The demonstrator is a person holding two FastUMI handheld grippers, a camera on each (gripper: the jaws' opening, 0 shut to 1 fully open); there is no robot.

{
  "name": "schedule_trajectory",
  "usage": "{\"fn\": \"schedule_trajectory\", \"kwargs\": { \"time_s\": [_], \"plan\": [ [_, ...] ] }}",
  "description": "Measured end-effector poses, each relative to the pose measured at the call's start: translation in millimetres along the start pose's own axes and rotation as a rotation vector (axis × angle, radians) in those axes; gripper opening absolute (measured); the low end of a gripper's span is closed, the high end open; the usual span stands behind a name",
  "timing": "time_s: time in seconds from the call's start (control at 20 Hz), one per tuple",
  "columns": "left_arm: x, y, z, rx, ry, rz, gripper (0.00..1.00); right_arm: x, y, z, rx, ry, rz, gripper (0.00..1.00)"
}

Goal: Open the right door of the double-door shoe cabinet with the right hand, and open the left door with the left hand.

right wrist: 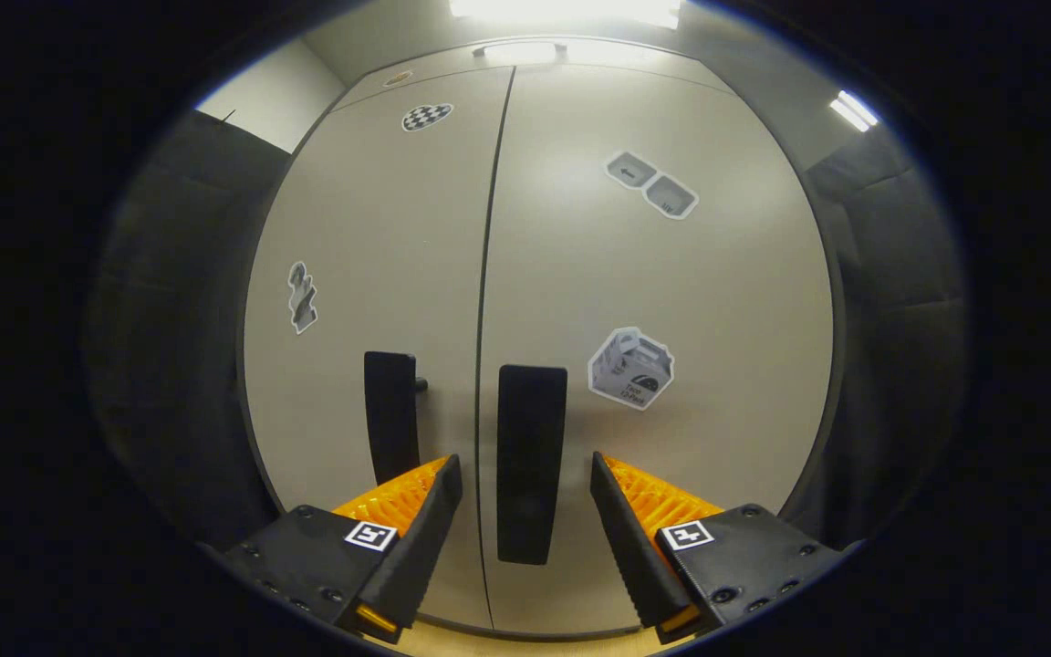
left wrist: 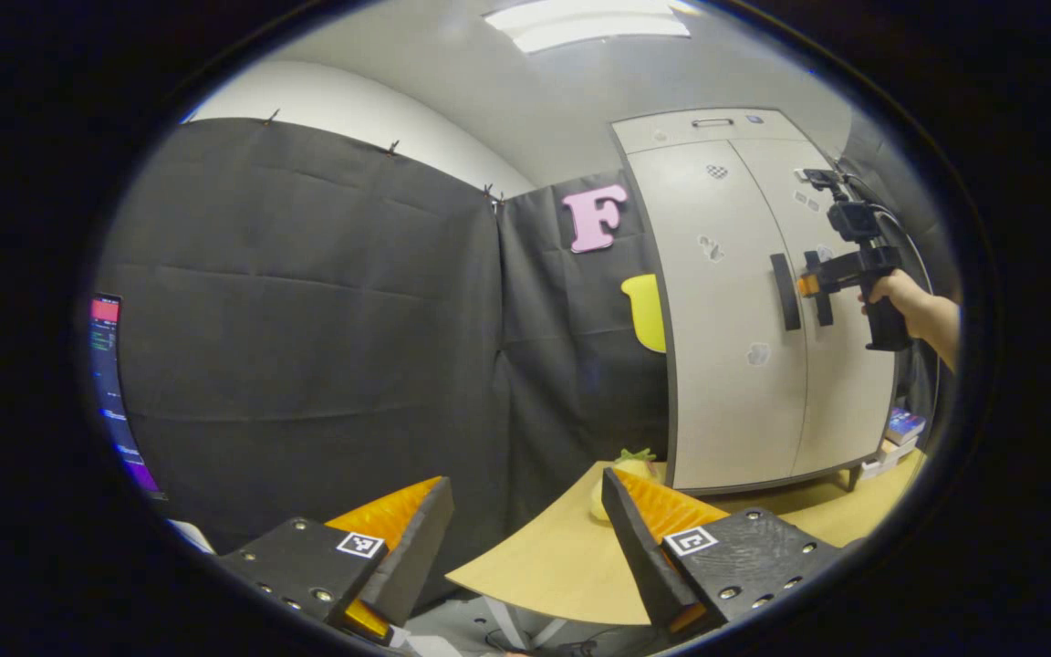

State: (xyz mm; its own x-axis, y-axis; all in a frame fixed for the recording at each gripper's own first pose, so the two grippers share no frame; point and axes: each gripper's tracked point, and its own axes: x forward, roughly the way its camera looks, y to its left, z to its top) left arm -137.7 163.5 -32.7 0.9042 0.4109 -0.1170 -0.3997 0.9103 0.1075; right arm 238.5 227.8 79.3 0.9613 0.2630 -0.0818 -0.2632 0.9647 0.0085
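Cabinet doors closed, right tongs straddling handle

cabinet on table, R handle btwn R tongs

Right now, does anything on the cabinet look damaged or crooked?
Nothing stands out. Both doors of the shoe cabinet are shut and level, both handles upright. The right tongs are open around the right handle.
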Motion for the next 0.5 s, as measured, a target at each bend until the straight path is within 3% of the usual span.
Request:
{"fn": "schedule_trajectory", "kwargs": {
  "time_s": [0.1, 0.25, 0.3, 0.35, 0.45, 0.5],
  "plan": [
    [-2.3, 2.7, -0.4, 0.007, -0.001, 0.003, 0.95, 5.9, 2.5, -2.9, 0.017, 0.020, 0.005, 0.83],
    [1.7, 5.4, -1.5, 0.013, -0.001, 0.005, 0.95, 6.6, -2.3, -0.2, 0.013, 0.024, -0.030, 0.83],
    [2.8, 4.8, -0.7, 0.013, -0.002, 0.003, 0.95, 10.4, -1.7, -2.5, 0.018, 0.026, -0.031, 0.57],
    [4.5, 3.4, -0.9, 0.014, -0.003, 0.000, 0.95, 6.6, -1.6, -3.0, 0.026, 0.038, -0.037, 0.42],
    [6.4, -0.1, 0.4, 0.013, -0.009, -0.010, 0.94, 11.1, -0.5, -6.3, 0.028, 0.051, -0.046, 0.43],
    [7.9, -1.8, 2.4, 0.012, -0.013, -0.017, 0.95, 10.7, 0.9, -6.8, 0.020, 0.065, -0.052, 0.34]
  ]
}}
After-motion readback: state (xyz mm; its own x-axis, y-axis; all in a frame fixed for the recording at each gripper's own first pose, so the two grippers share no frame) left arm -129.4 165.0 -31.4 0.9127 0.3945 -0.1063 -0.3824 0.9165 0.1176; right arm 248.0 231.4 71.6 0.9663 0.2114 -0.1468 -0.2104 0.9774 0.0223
